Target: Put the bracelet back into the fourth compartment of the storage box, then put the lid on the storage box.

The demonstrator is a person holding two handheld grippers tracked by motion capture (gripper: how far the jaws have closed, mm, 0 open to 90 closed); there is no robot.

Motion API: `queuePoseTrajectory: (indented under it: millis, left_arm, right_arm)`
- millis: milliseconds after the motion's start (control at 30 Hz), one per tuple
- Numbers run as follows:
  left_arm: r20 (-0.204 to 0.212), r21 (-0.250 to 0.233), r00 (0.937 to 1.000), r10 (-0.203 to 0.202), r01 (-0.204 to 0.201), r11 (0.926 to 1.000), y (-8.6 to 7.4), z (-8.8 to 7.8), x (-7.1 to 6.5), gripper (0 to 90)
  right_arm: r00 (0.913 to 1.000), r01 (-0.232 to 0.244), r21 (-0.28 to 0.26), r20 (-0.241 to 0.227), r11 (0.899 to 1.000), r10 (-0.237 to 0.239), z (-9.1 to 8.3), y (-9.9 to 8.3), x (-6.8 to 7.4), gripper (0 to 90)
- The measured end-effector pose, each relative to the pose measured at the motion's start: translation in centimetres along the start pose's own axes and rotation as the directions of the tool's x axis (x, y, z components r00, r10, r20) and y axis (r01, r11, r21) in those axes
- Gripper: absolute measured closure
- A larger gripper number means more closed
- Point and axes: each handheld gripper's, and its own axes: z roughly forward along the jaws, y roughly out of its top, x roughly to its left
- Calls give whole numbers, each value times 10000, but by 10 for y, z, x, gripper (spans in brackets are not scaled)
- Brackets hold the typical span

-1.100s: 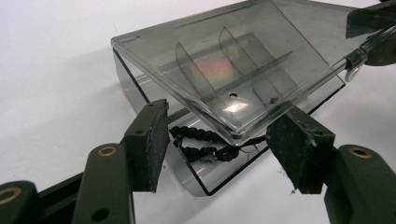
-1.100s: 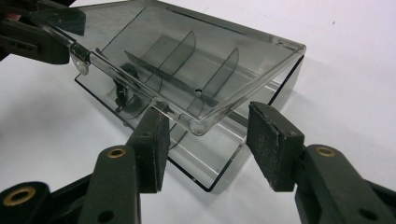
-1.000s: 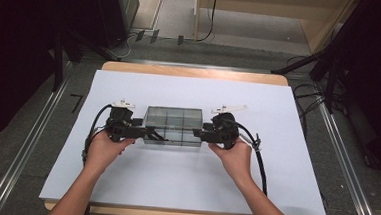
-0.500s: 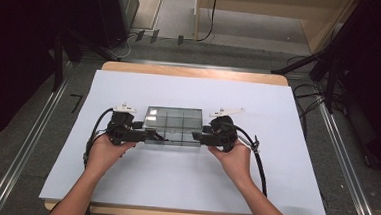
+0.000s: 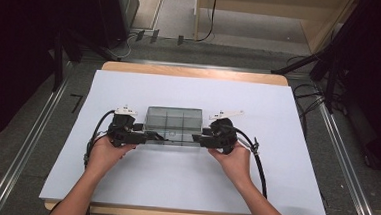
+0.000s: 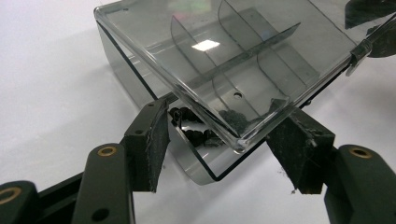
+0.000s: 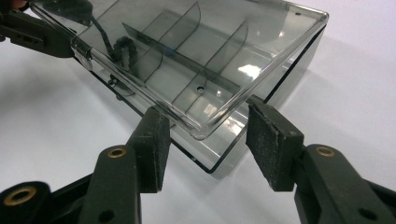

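Overhanging clear lid (image 6: 243,56) above black bits (image 6: 196,133)

One smoky transparent plastic compartment box (image 5: 172,120) with a clear hinged lid (image 6: 224,60) sits on one white table sheet (image 5: 183,187). Two black two-jaw grippers, left (image 5: 144,135) and right (image 5: 200,139). Two hands.

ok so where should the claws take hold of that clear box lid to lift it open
Probably at the lid's two front corners, one claw from each end: left claw and right claw already straddle them. The front edge is raised off the box, and the corners overhang.
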Motion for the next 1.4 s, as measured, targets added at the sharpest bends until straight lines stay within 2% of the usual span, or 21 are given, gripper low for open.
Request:
queuePoseTrajectory:
  millis: [367, 833, 1400]
  left_arm:
    - [27, 152, 9999, 171, -171, 9997, -2, 4, 0, 399]
    - [21, 187, 10000, 76, -77, 9998, -6, 5, 2, 403]
    - [115, 297, 9998, 162, -166, 9994, -7, 7, 2, 379]
  right_arm:
    - [10000, 5, 91, 6, 10000, -5, 5, -5, -1, 513]
    - [9999, -34, 104, 108, 9999, 33, 7, -8, -2, 513]
    - [10000, -4, 126, 82, 9999, 3, 7, -12, -2, 512]
